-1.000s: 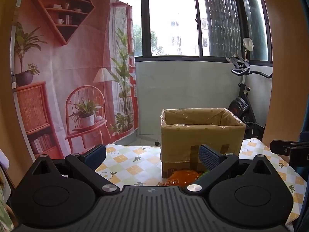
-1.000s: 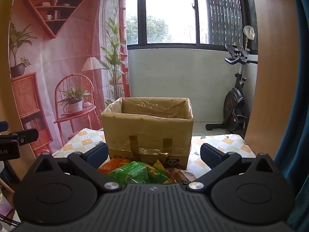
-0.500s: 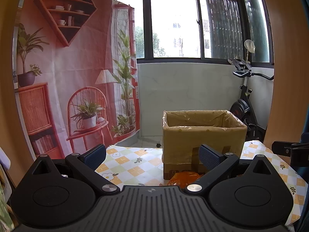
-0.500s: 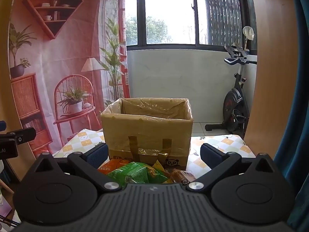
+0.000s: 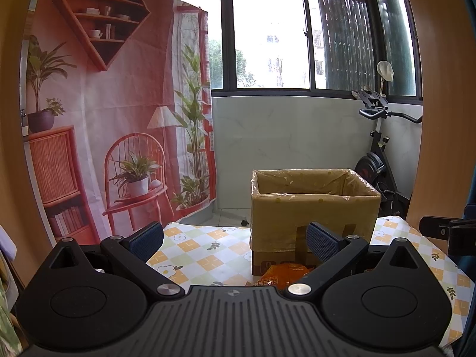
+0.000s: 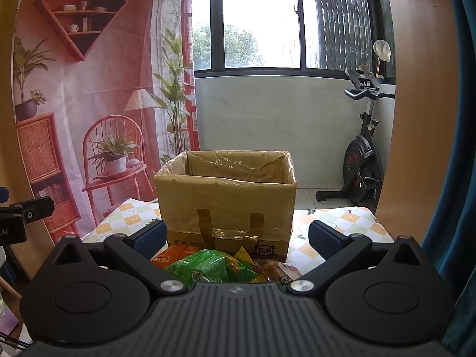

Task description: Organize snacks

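Observation:
An open cardboard box (image 5: 312,208) (image 6: 226,202) lined with clear plastic stands on the checked tablecloth. Snack packets lie in front of it. An orange packet (image 5: 285,272) (image 6: 175,253) shows in both views. The right wrist view also has a green packet (image 6: 208,266), a yellow one (image 6: 242,257) and a small pink-and-brown one (image 6: 282,270). My left gripper (image 5: 235,238) is open, above the table and left of the box front, holding nothing. My right gripper (image 6: 236,236) is open above the snack pile, empty, facing the box.
The tablecloth (image 5: 196,253) extends left of the box. An exercise bike (image 6: 361,154) stands behind at the right. A printed backdrop (image 5: 98,119) hangs at the left. The other gripper's side shows at the frame edges (image 5: 449,230) (image 6: 20,220).
The left wrist view has tilted up a little, so the box and table sit lower in frame. The right gripper has barely moved. Both stay open.

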A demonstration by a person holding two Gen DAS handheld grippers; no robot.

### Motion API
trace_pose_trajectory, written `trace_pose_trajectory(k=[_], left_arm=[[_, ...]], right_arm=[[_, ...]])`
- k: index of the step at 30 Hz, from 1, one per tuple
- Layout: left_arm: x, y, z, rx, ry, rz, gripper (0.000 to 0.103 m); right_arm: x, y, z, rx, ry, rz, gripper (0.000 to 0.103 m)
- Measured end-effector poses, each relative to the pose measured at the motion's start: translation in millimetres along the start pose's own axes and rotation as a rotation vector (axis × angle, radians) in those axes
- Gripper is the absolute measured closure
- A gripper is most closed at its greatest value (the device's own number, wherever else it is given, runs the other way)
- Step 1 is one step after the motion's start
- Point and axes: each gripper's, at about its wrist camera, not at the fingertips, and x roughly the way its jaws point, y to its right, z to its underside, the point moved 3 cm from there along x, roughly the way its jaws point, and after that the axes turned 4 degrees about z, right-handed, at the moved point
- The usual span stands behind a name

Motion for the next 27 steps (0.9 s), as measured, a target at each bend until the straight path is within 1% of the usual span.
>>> trace_pose_trajectory(k=[27], left_arm=[[1.9, -2.1, 3.0, -0.014, -0.013, 0.007, 0.000]], right_arm=[[0.8, 0.2, 1.4, 0.005, 0.001, 0.007, 0.000]])
